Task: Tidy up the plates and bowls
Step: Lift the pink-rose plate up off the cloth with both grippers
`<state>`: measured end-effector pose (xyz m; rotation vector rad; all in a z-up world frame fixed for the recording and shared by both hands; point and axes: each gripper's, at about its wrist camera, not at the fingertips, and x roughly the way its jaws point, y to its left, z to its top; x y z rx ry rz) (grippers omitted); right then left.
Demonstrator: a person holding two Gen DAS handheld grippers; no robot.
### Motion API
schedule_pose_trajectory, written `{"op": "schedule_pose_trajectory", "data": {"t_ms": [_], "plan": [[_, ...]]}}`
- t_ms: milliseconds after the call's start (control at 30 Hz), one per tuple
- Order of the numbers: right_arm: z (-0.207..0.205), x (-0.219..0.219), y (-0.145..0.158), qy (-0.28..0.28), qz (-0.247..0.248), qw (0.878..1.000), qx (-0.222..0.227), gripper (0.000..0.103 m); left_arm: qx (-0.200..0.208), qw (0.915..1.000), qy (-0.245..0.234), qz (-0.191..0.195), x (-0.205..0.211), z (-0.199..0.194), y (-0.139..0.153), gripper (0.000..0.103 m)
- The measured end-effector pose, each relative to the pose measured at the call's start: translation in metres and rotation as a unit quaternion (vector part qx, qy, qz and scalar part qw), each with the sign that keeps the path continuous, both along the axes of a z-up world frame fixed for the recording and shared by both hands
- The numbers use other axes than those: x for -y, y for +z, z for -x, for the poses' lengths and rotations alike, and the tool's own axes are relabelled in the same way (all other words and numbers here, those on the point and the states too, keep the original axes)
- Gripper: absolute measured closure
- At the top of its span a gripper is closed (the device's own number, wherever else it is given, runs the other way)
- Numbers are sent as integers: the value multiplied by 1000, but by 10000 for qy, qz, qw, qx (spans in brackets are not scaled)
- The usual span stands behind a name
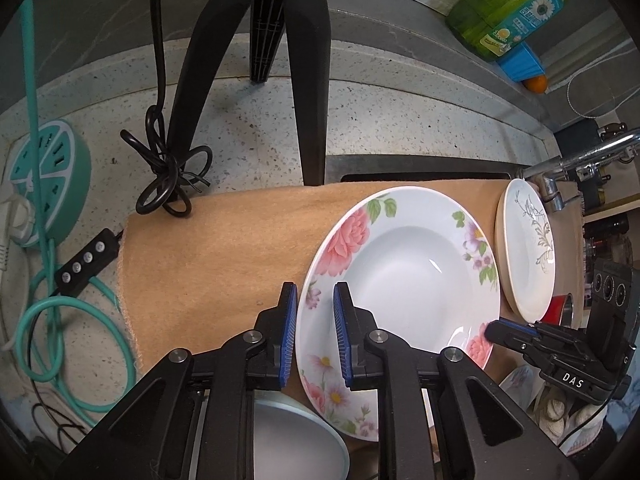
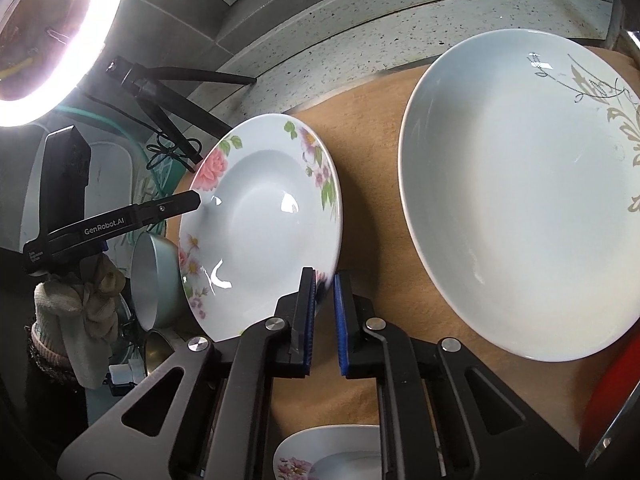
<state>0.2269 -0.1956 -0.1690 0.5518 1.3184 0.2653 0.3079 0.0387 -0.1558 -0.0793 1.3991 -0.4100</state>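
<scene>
A white deep plate with pink flowers (image 1: 400, 276) is held over the tan cloth (image 1: 208, 272). My left gripper (image 1: 316, 332) is shut on its near-left rim, one pad on each face. My right gripper (image 2: 325, 312) is shut on the plate's (image 2: 260, 232) opposite rim and shows at the right of the left wrist view (image 1: 516, 334). A white plate with a grey leaf pattern (image 2: 528, 200) lies on the cloth to the right, also in the left wrist view (image 1: 526, 248). A pale green bowl (image 1: 296, 440) sits below the left gripper.
Black tripod legs (image 1: 308, 80) stand at the back of the speckled counter. A knotted black cable (image 1: 168, 176), a teal power hub (image 1: 48, 184) and teal cable lie left. A tap (image 1: 580, 156) and green bottle (image 1: 512, 4) are right. Another floral plate (image 2: 332, 456) lies below.
</scene>
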Motion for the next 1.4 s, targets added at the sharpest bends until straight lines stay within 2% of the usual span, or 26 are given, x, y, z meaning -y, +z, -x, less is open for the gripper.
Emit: {"op": "schedule_pose_trajectory", "data": {"t_ms": [500,933,1400], "plan": [[2,2,4,-2,52,10000,60,94,52,10000,60,24,0,4,1,87],[7,14,14,-56,63,9998,173,94,187,9993,148,272,3,10,14,87],[27,29,56,10,42,9986,524,94,404,9975,222,538,7,39,45,87]]}}
